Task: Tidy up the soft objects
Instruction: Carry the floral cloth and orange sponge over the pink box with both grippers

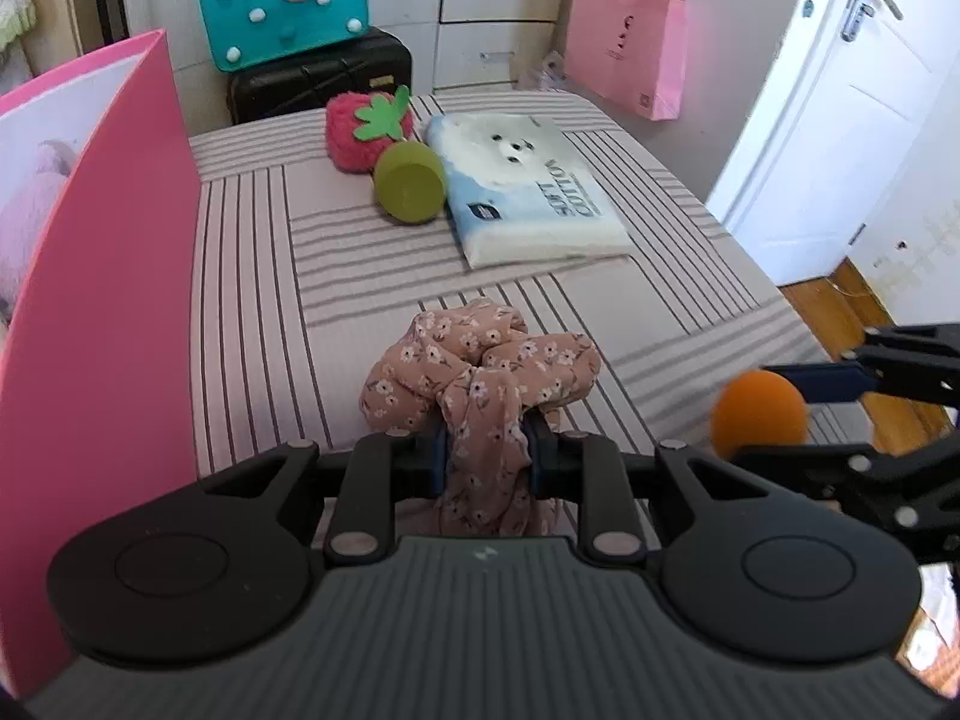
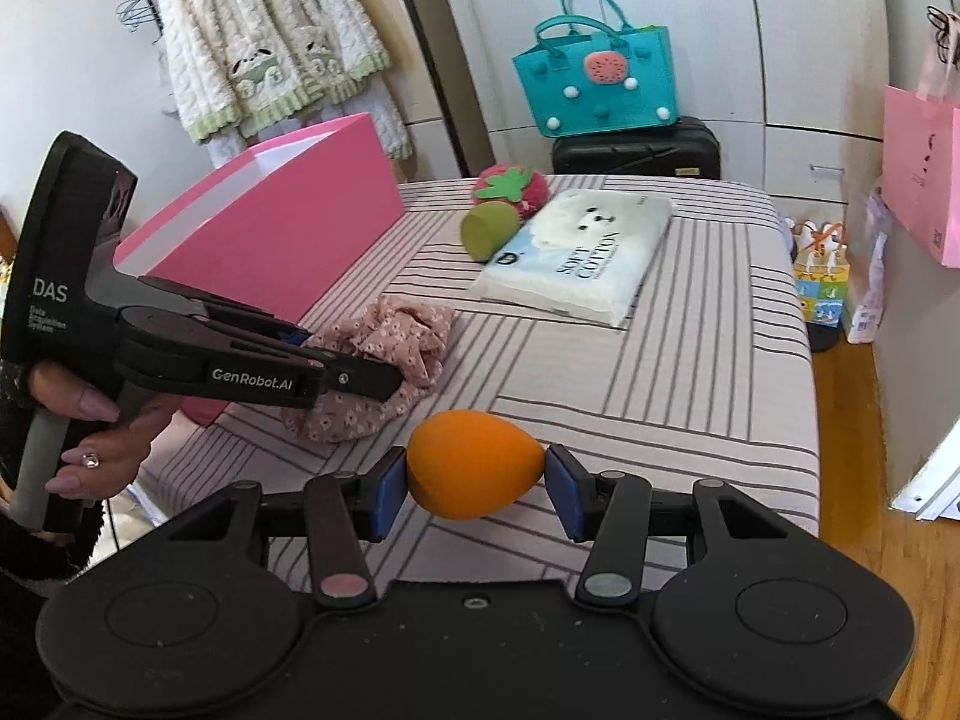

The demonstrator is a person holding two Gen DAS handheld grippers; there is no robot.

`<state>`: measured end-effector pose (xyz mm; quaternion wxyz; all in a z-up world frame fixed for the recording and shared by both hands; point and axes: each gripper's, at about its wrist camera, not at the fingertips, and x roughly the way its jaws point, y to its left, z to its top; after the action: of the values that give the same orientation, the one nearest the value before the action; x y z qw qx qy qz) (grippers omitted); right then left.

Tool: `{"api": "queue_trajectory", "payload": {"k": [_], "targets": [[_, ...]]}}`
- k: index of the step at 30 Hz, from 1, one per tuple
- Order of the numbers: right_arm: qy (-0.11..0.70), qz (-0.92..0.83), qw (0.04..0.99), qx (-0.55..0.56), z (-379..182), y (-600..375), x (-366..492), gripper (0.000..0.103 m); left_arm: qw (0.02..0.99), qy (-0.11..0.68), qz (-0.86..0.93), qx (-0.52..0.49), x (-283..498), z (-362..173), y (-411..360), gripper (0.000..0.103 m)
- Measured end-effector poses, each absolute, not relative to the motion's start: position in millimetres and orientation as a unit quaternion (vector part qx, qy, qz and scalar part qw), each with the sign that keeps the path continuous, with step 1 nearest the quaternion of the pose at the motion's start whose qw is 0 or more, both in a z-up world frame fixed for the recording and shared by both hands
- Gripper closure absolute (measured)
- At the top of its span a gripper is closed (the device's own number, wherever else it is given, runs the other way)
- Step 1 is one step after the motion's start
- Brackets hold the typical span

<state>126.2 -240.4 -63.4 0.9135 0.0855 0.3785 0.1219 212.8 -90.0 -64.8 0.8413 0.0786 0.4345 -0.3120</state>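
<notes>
A pink floral scrunchie (image 1: 480, 372) lies bunched on the striped bed (image 1: 252, 276), and my left gripper (image 1: 487, 450) is shut on its near fold. From the right wrist view the same scrunchie (image 2: 390, 330) sits under the left gripper (image 2: 393, 381), which a hand holds. My right gripper (image 2: 474, 480) is shut on an orange egg-shaped sponge (image 2: 471, 462), held just above the bed; the sponge (image 1: 757, 414) also shows at the right in the left wrist view. Farther back lie a green sponge (image 1: 411, 183), a red strawberry plush (image 1: 354, 132) and a tissue pack (image 1: 522, 180).
An open pink box (image 1: 96, 276) stands along the bed's left side, its opening (image 2: 264, 174) facing up. A black suitcase (image 1: 318, 78) with a teal bag (image 1: 282, 3) sits behind the bed. A pink paper bag (image 1: 627, 48) hangs near the white door (image 1: 840, 120).
</notes>
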Motion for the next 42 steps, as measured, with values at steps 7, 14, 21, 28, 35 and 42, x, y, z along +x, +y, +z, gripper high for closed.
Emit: {"api": "queue_trajectory", "payload": {"k": [7, 14, 21, 28, 35, 42], "targets": [[0.388, 0.133, 0.908, 0.083, -57, -230, 122, 0.048, 0.824, 0.445, -0.341, 0.078, 195, -50, -76, 0.081], [0.404, 0.143, 0.901, 0.073, -47, -216, 118, 0.048, 0.822, 0.440, -0.348, 0.091, 181, -25, -59, 0.081], [0.386, 0.167, 0.905, 0.064, -21, -207, 111, 0.048, 0.827, 0.436, -0.342, 0.093, 167, 1, -42, 0.081], [0.363, 0.185, 0.912, 0.048, 6, -196, 103, 0.048, 0.839, 0.417, -0.335, 0.096, 149, 21, -27, 0.081], [0.344, 0.208, 0.915, 0.029, 26, -174, 108, 0.048, 0.846, 0.407, -0.339, 0.065, 139, 43, 2, 0.081], [0.325, 0.223, 0.919, 0.023, 45, -157, 127, 0.048, 0.876, 0.371, -0.307, 0.015, 148, 65, 45, 0.081]]}}
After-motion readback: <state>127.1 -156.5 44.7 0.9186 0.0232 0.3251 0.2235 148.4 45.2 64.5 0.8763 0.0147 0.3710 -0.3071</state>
